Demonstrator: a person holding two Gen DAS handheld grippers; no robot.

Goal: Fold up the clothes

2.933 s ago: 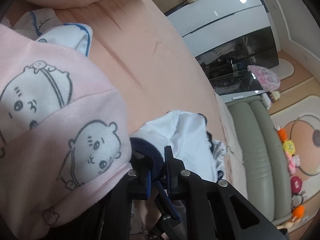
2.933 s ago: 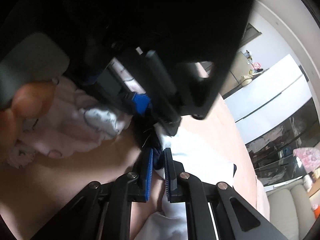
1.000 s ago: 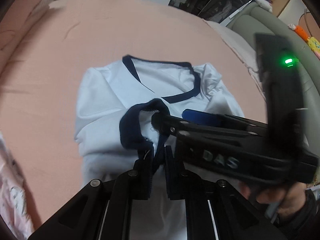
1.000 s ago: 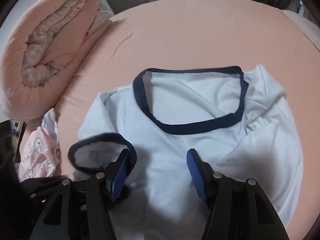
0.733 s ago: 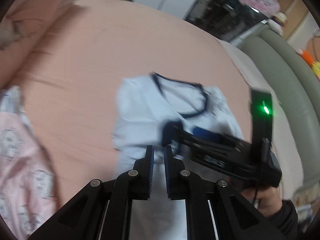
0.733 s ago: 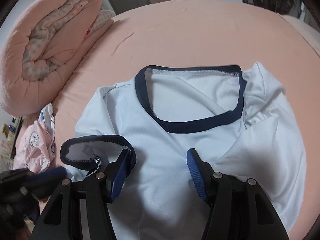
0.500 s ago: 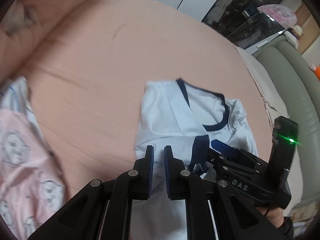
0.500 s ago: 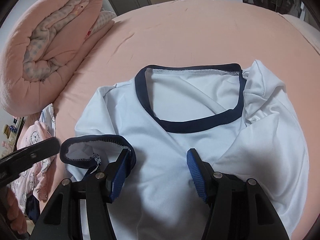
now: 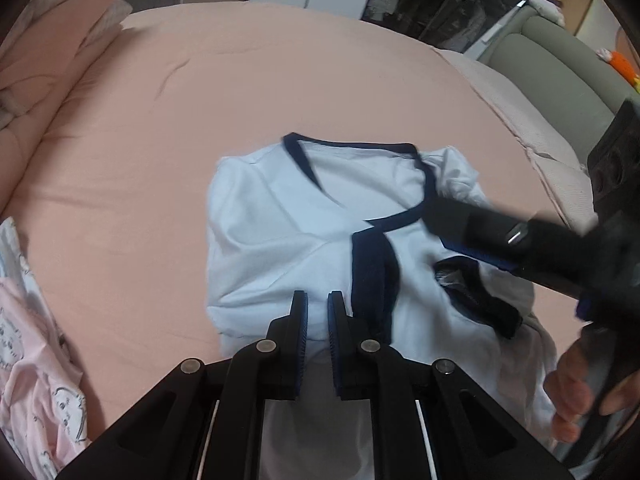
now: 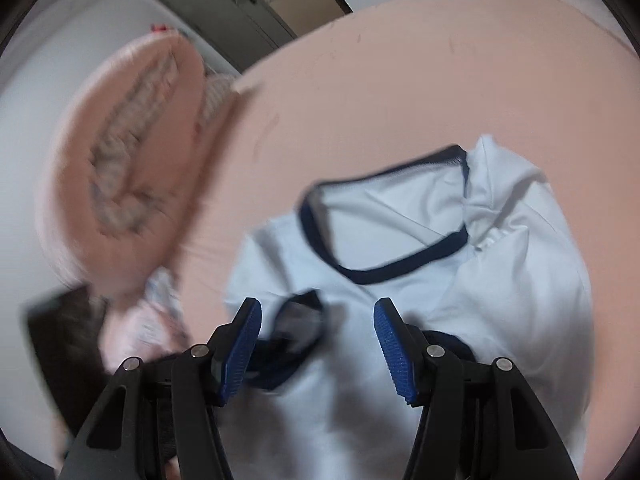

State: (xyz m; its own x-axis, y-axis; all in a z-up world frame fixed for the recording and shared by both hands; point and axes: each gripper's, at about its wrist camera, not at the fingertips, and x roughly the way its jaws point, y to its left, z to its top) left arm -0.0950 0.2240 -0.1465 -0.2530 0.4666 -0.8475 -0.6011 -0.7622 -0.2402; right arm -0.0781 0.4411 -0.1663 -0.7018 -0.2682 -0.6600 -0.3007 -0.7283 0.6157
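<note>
A pale blue shirt (image 9: 288, 232) with navy collar and sleeve trim lies on the pink bed (image 9: 168, 132), both sleeves folded inward over its chest. It also shows in the right wrist view (image 10: 500, 292). My left gripper (image 9: 317, 312) is shut and empty, just above the shirt's near part. My right gripper (image 10: 318, 344) is open and empty over the shirt, above a navy-edged sleeve cuff (image 10: 298, 316). The right gripper also shows in the left wrist view (image 9: 500, 240), at the right over the other cuff (image 9: 476, 300).
A rolled pink quilt (image 10: 120, 184) lies along the bed's left side. Pink printed clothes (image 9: 28, 364) lie at the near left. A grey-green sofa (image 9: 560, 60) and dark cabinets (image 9: 452, 4) stand beyond the bed's right edge.
Both grippers let go of the sleeves, which now lie folded on the shirt. The left gripper pulled back and swung around shut. The right gripper is moving, blurred, staying open.
</note>
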